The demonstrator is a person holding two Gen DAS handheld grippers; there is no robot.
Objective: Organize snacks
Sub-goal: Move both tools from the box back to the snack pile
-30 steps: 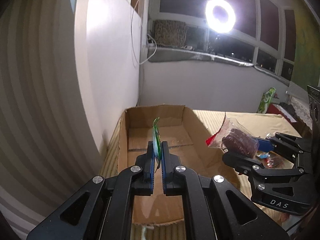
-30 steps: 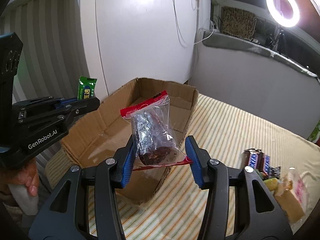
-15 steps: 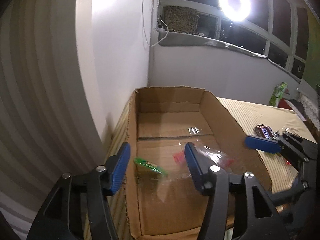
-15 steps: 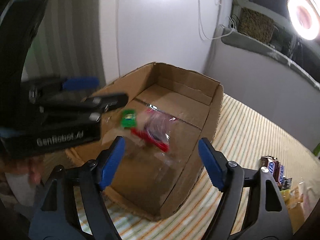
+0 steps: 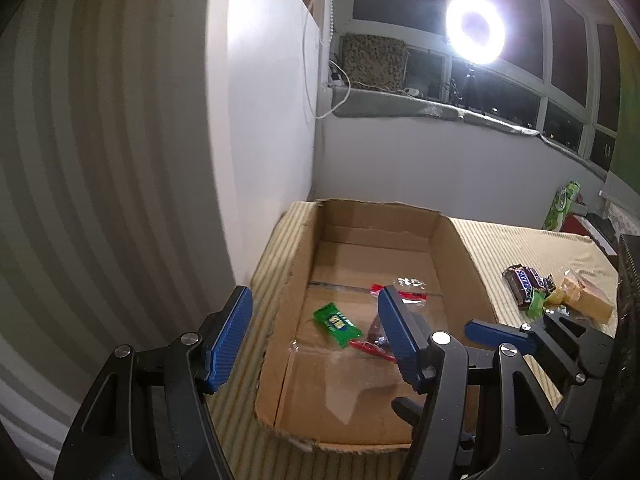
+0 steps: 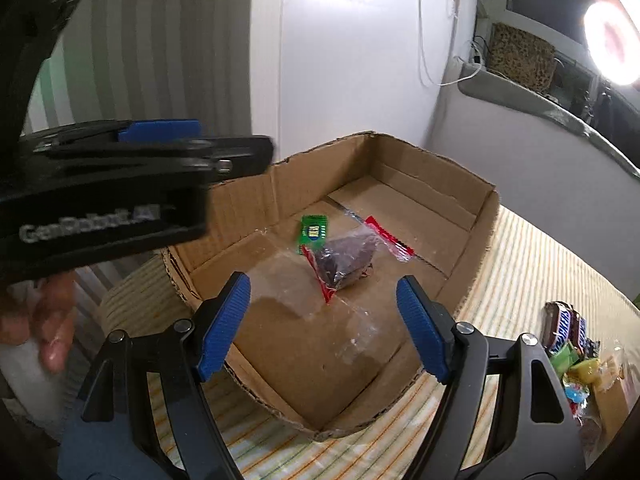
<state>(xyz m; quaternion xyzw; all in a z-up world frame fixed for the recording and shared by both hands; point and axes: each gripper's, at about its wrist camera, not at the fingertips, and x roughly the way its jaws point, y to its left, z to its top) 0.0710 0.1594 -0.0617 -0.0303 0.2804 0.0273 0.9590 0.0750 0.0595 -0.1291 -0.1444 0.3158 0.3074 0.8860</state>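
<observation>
An open cardboard box (image 5: 456,248) (image 6: 486,216) lies on the striped cloth. On its floor lie a small green snack packet (image 5: 337,323) (image 6: 313,232) and a clear bag with red ends holding a dark cake (image 6: 346,258), partly hidden behind a finger in the left wrist view (image 5: 374,330). My left gripper (image 5: 314,334) is open and empty above the box's near left edge. My right gripper (image 6: 324,322) is open and empty above the box's near end. More snacks, Snickers bars (image 5: 524,282) (image 6: 564,326) among them, lie in a pile to the right.
A white wall panel and a striped wall stand close on the left. A ring light (image 5: 475,30) glares from the window sill. The right gripper shows at the right of the left wrist view (image 5: 520,336). A green packet (image 5: 564,206) stands far right.
Both grippers opened and let go. The green packet and the cake bag dropped into the box and lie on its floor. Both grippers drew back slightly.
</observation>
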